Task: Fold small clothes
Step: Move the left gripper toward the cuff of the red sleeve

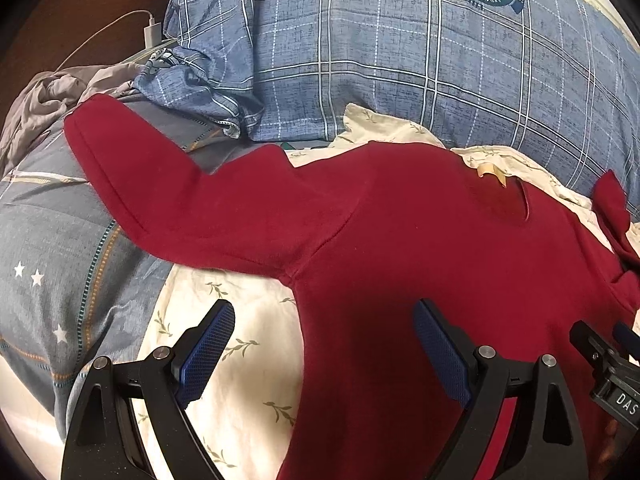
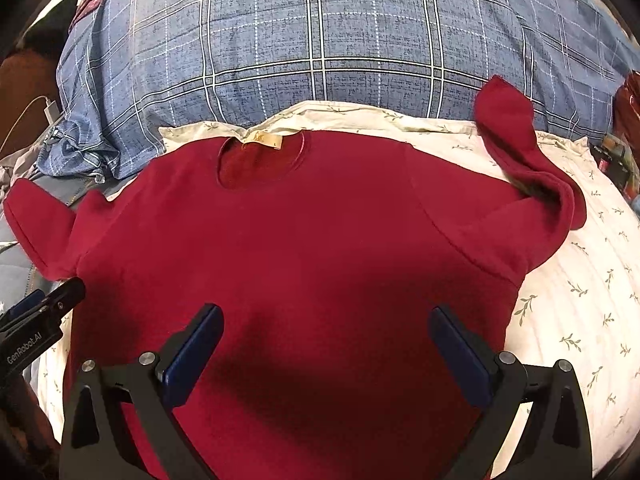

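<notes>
**Red sweater laid flat, both grippers empty above the hem end**

My left gripper (image 1: 324,344) is spread wide with nothing between the blue pads; one finger is over the cream leaf-print sheet (image 1: 248,360), the other over the red sweater (image 1: 400,240). My right gripper (image 2: 326,346) is spread just as wide, both fingers over the sweater's (image 2: 312,240) body, pinching nothing.

The sweater lies spread on that cream sheet (image 2: 580,300), neck opening with its tan label (image 2: 262,142) pointing away from me. Its left sleeve (image 1: 140,176) stretches flat off the sheet onto a grey-blue star-print cover (image 1: 48,248). The right sleeve (image 2: 528,160) is bent, its cuff resting up against the big blue plaid duvet (image 2: 320,48).

That duvet bunches up right behind the collar, so it's tight back there. A white charger with cable (image 1: 152,32) sits far left beside crumpled grey fabric (image 1: 36,108). There's bare sheet along the sweater's right side and by my left fingers.
</notes>
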Motion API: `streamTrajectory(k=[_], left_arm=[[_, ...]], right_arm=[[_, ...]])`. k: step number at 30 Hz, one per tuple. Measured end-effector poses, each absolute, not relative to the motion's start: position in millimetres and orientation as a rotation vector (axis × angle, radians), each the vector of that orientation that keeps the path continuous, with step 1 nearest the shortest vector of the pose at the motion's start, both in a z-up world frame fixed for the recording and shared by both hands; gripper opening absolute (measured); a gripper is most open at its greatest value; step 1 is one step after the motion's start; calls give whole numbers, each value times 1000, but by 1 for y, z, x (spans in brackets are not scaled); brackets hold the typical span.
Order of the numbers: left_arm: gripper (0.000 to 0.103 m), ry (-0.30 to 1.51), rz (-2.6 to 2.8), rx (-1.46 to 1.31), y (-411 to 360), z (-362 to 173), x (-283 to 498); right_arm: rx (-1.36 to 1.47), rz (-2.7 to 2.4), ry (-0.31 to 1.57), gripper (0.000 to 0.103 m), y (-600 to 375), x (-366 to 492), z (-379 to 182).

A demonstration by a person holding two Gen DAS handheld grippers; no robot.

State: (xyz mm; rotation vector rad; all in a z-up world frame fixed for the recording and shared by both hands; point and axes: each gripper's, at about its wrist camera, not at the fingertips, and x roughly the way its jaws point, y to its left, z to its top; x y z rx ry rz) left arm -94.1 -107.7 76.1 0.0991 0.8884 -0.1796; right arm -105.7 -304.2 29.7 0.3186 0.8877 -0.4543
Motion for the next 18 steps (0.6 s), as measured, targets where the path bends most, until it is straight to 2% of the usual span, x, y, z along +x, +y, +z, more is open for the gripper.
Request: streamTrajectory(k=[18], left_arm=[[91, 891, -188, 97, -109, 77, -89]], right_arm=[[314, -455, 888, 103, -304, -101, 28]])
